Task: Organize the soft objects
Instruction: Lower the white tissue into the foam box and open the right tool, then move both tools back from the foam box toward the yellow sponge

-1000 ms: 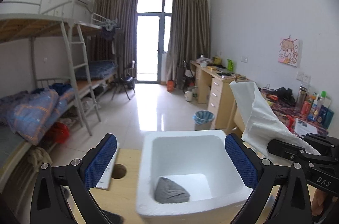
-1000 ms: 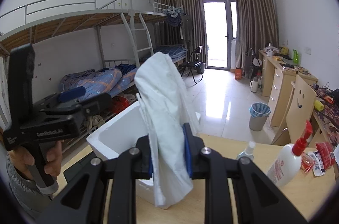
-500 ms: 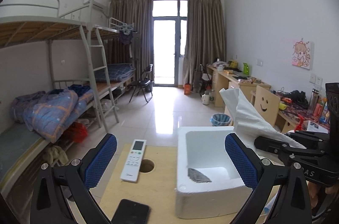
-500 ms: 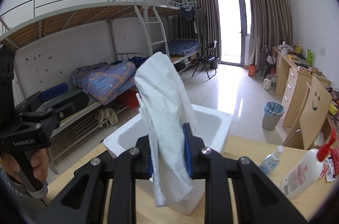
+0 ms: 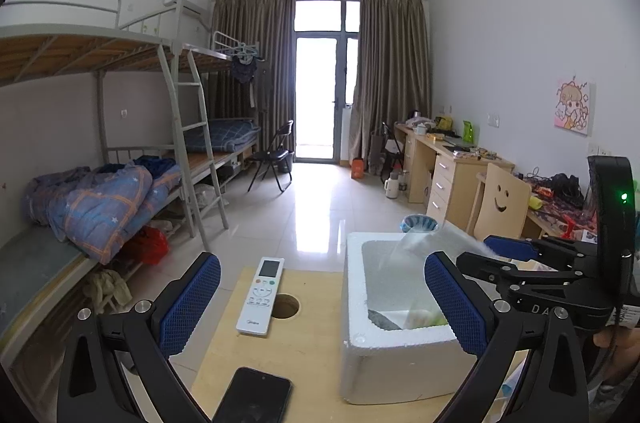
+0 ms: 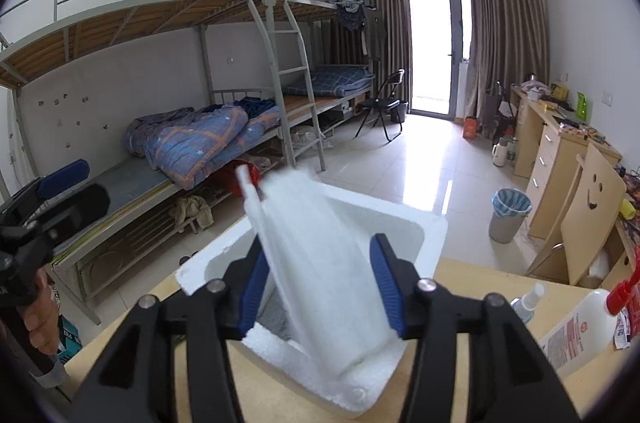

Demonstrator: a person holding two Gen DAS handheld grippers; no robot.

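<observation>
A white foam box [image 6: 420, 223] stands on the wooden table [image 5: 312, 343], with a grey cloth [image 5: 382, 319] lying on its floor. Over the box my right gripper [image 6: 318, 255] is opening. A white cloth [image 6: 320, 263] shows as a blur between its blue pads, loose and dropping into the box. In the left wrist view the same cloth [image 5: 420, 251] is a faint streak over the box rim [image 5: 352, 303], below the right gripper [image 5: 500, 255]. My left gripper [image 5: 320, 275] is open with nothing in it, to the left of the box.
A white remote [image 5: 262, 297] lies beside a round hole [image 5: 285, 306] in the tabletop, and a dark phone [image 5: 254, 399] lies nearer the front edge. A lotion bottle [image 6: 576, 331] and a small spray bottle [image 6: 528, 301] stand right of the box.
The right jaws have spread apart and let go of the white cloth, which now falls towards the box. The left gripper has shifted left, bringing the remote and phone into view.
</observation>
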